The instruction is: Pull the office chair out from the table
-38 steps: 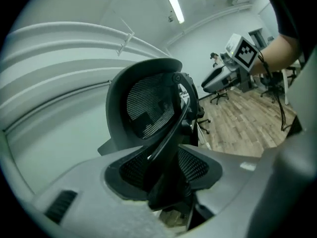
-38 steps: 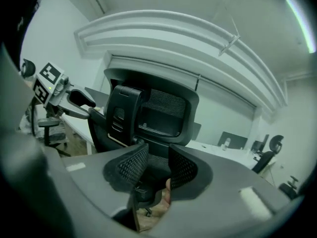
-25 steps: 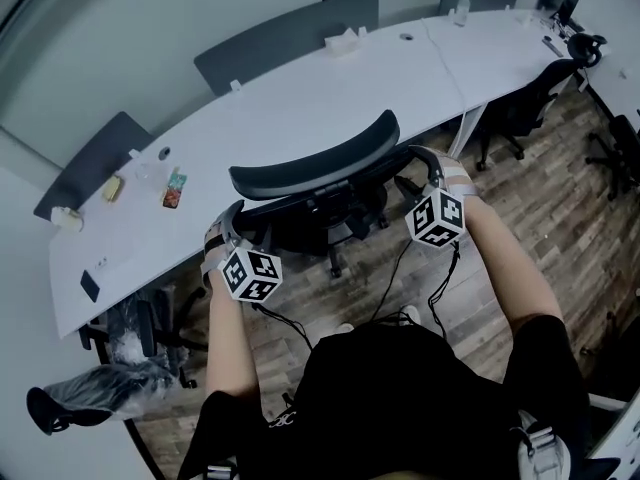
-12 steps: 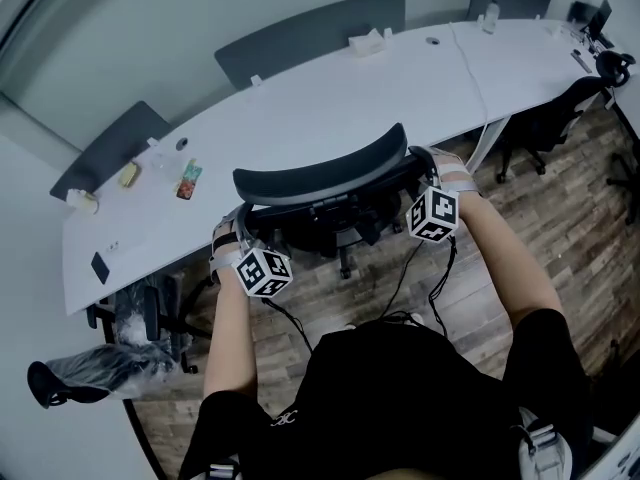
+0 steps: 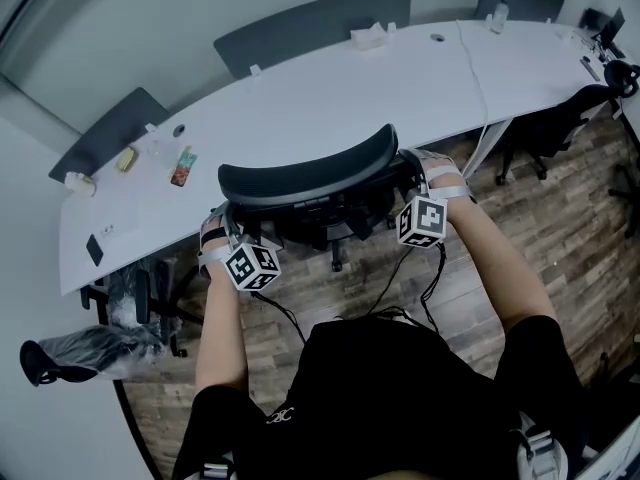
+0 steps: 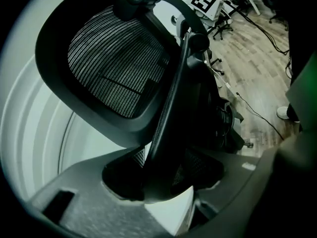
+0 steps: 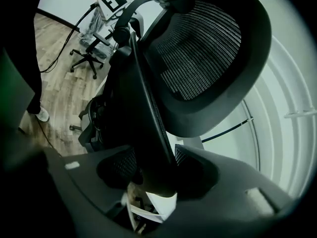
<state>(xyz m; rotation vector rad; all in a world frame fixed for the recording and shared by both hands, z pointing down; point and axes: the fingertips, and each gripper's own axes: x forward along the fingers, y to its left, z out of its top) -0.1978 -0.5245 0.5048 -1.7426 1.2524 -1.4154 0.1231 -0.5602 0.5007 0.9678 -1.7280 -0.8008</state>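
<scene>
The black mesh office chair (image 5: 305,173) stands tucked against the white table (image 5: 330,88), its backrest towards me. My left gripper (image 5: 228,233) is at the backrest's left edge and my right gripper (image 5: 408,176) at its right edge. In the left gripper view the backrest (image 6: 114,68) rises ahead, and its frame edge runs down between the closing jaws of the left gripper (image 6: 161,177), touching both pads. In the right gripper view the backrest (image 7: 208,48) mirrors this, its frame edge pinched in the closing right gripper (image 7: 153,170).
Grey chairs (image 5: 300,28) stand along the table's far side. Small items (image 5: 182,166) lie on the table's left part. Another black chair (image 5: 545,118) sits to the right. A dark bag (image 5: 80,353) and a chair base (image 5: 140,303) are on the wood floor at left.
Both grippers have drawn in against the backrest's side edges, the right one coming slightly down. The chair stays at the table.
</scene>
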